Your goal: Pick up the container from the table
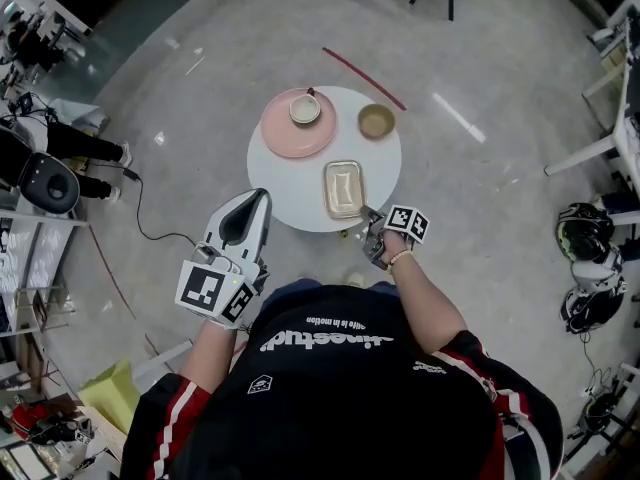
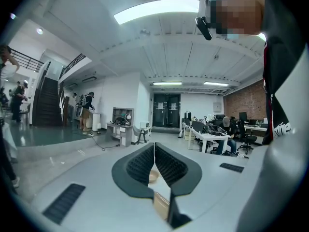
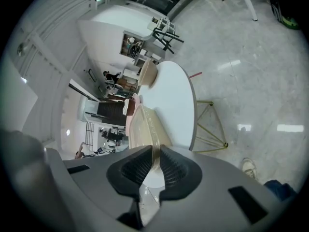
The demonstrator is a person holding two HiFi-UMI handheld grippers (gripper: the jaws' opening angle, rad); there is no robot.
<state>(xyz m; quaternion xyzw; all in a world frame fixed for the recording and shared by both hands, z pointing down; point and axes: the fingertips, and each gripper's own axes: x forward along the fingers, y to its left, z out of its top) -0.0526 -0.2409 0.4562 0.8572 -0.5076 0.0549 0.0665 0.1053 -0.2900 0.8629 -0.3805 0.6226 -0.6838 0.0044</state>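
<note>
Black shirt (image 1: 330, 368): it is sitting closest to the head camera, filling the bottom of that view, with both arms reaching out from it.
Container (image 1: 343, 188): the shiny tan tray is lying on the near side of the round white tabletop (image 1: 285, 183), close to the edge.
Right gripper (image 3: 155, 150): its fingers are squeezing the thin near rim of the container, right by a corner. I think the container is not lifting yet.
Left gripper (image 2: 154, 146): its fingers are pressing together with nothing in them. It is hanging off to the side of the tabletop, well apart from the container.
Other things: a pink plate (image 1: 285, 133) with a little bowl (image 1: 305, 109) on it and a tan bowl (image 1: 376, 121) are sitting on the far side, apart from the container.
What could go wrong: the fingers are only biting a small bit of rim. On the way up, the container could be tipping or slipping out. A quick pull could be dragging it off the edge.
Head view: it is showing the whole tabletop and where each thing is sitting, but the fingers are looking too small to read there.
Right gripper view: it is showing the rim going in between the fingers, which the head view is not showing.
</note>
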